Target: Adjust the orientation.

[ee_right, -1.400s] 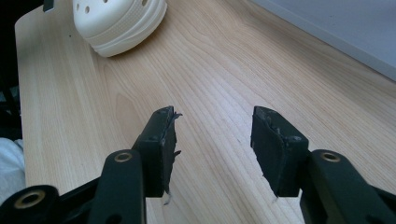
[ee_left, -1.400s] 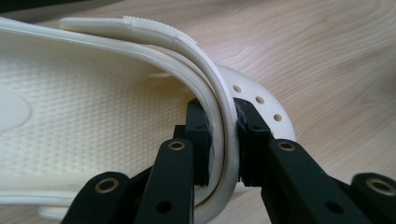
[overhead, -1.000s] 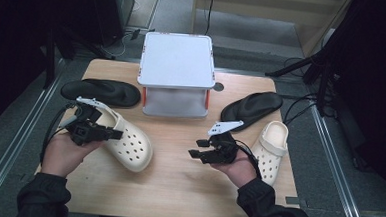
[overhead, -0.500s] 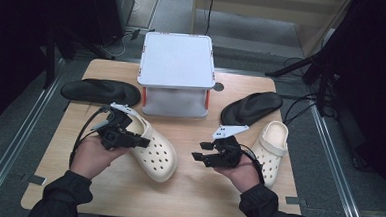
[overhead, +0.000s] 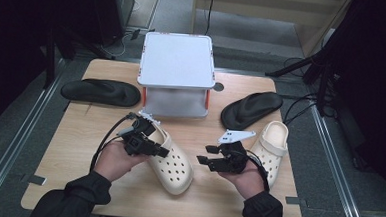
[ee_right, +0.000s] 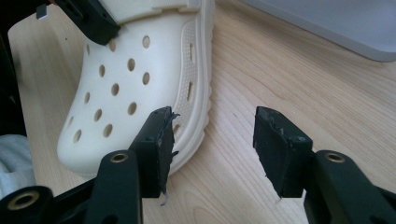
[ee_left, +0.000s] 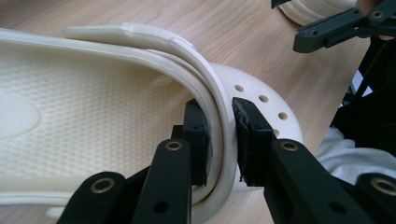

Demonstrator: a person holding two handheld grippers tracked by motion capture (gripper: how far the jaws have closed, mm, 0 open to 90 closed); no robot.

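Clog (overhead: 171, 160) sits clamped at its side wall and folded strap in my left gripper (ee_left: 219, 140), as that gripper's view confirms; my right gripper (ee_right: 210, 149) stands open, clog toe beside one jaw.

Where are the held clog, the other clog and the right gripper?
held clog (overhead: 174, 163), high view, perforated toe top.
other clog (overhead: 274, 138), high view, heel strap end.
right gripper (ee_right: 212, 140), right gripper view, gap between open jaws.
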